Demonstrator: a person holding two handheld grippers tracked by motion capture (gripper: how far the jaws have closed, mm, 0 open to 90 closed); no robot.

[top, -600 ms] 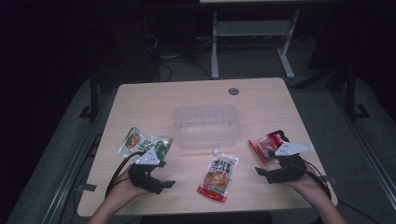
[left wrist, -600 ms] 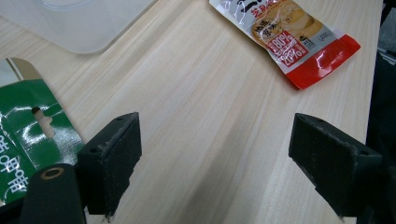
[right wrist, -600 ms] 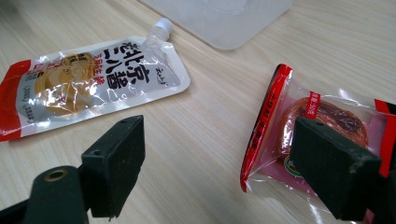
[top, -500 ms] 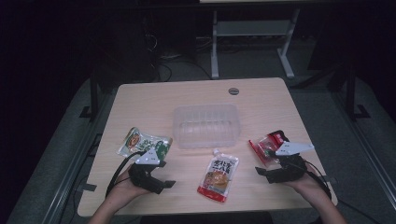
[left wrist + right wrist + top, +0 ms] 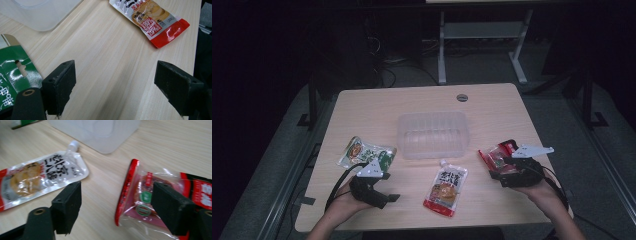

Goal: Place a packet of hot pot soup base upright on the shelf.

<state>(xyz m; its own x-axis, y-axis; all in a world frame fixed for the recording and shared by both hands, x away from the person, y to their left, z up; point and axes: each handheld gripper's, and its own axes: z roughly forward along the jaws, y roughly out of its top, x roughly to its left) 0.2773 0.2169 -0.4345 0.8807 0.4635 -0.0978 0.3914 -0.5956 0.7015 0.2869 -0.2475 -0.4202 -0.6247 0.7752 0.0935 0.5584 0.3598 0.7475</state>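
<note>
Both sets of jaws gape wide, holding nothing. The right gripper (image 5: 116, 210) straddles the near edge of the red pack (image 5: 150, 200); its own view shows the clear film and round labels that the high view blurs. The left gripper (image 5: 115, 87) sits over bare table (image 5: 112, 57), green pack (image 5: 12, 72) just beside, pouch (image 5: 150, 17) beyond

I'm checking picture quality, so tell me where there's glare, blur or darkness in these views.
High view: the room around the table is nearly black. Left gripper view: glare streaks on the green packet and the spouted pouch; image sharp. Right gripper view: soft blur overall, with glare on the red packet.
</note>
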